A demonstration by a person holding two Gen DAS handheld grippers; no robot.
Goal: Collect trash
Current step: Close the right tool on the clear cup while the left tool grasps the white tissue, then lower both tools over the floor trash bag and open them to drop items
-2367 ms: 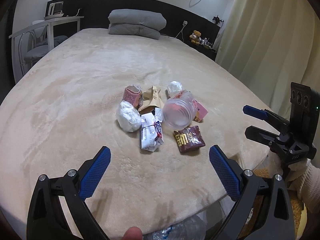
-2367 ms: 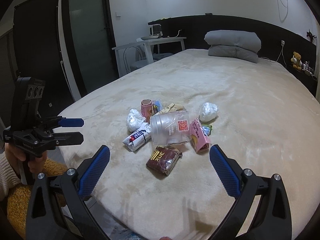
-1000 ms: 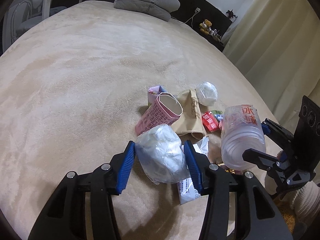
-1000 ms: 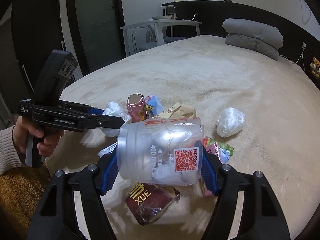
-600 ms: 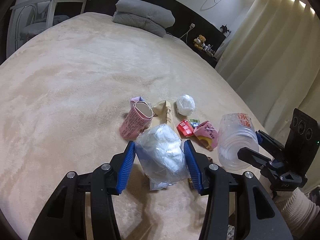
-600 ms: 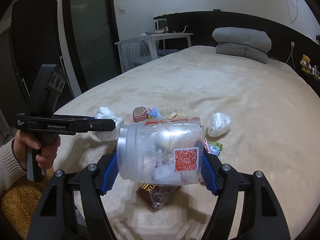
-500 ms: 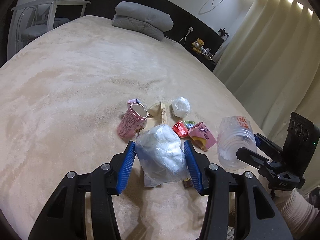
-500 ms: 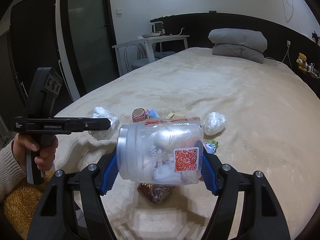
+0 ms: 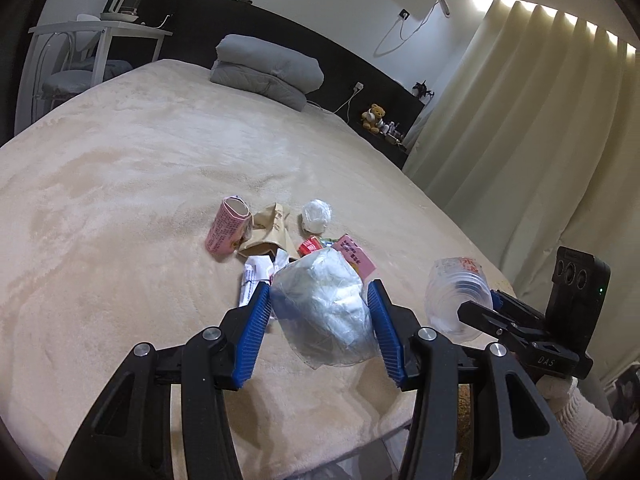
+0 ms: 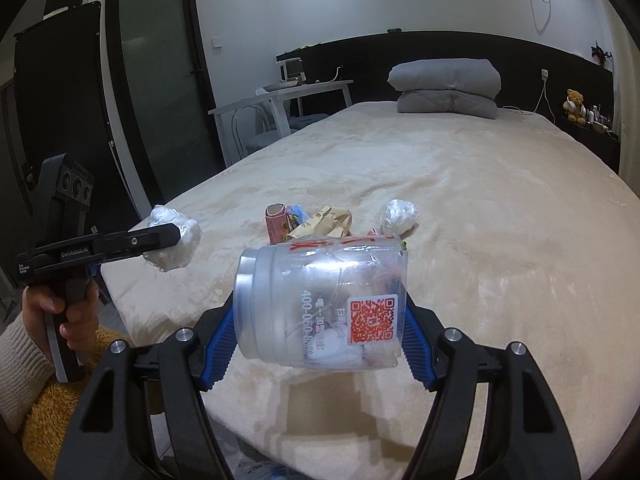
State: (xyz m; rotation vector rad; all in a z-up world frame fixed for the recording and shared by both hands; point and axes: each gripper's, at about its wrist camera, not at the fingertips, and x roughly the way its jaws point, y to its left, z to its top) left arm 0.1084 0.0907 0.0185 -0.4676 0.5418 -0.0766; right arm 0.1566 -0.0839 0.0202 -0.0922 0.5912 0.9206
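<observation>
Clear plastic jar (image 10: 320, 300) in right claw (image 10: 316, 340)

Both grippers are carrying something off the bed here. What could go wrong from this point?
1. The left gripper pinches a soft crumpled plastic wad; it sags below the pads and could slip out.
2. The right gripper holds the clear plastic jar on its side, scraps inside; whether its mouth is capped cannot be seen, so they may spill.
3. Wrappers left on the bed could be missed.

Left tongs (image 9: 318, 316) clamped, angled down; right tongs (image 10: 316, 330) clamped wider, angled down; left hand (image 10: 66, 312) gripping handle.
</observation>
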